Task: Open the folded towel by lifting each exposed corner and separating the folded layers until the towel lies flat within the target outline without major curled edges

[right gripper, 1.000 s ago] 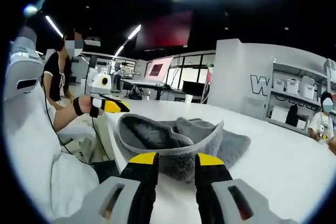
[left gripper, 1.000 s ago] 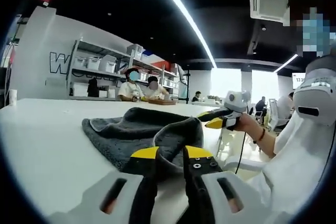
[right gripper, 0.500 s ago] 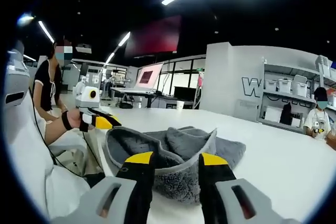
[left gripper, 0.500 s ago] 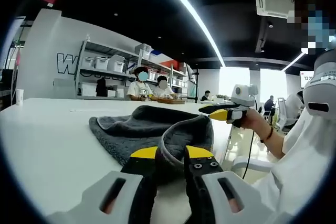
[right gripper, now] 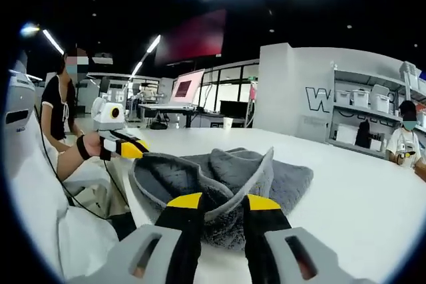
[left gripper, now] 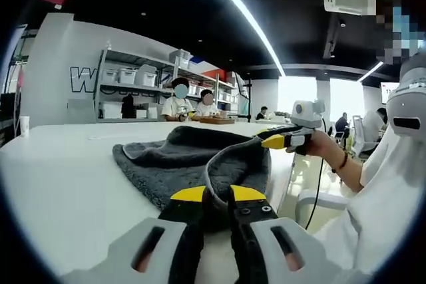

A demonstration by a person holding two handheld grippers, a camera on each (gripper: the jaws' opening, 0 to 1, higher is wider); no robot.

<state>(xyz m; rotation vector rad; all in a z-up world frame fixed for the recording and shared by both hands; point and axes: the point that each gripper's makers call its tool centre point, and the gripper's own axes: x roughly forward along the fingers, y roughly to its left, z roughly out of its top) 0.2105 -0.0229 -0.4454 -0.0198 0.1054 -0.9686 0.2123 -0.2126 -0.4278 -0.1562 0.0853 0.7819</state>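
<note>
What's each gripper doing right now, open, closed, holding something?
Left gripper: shut on a raised edge of the grey towel.
Right gripper: shut on another raised towel edge.

Dark ceiling, strip light, storage shelves (perhaps boxes), white wall.

Fuzzy grey cloth towel, smooth white table
</note>
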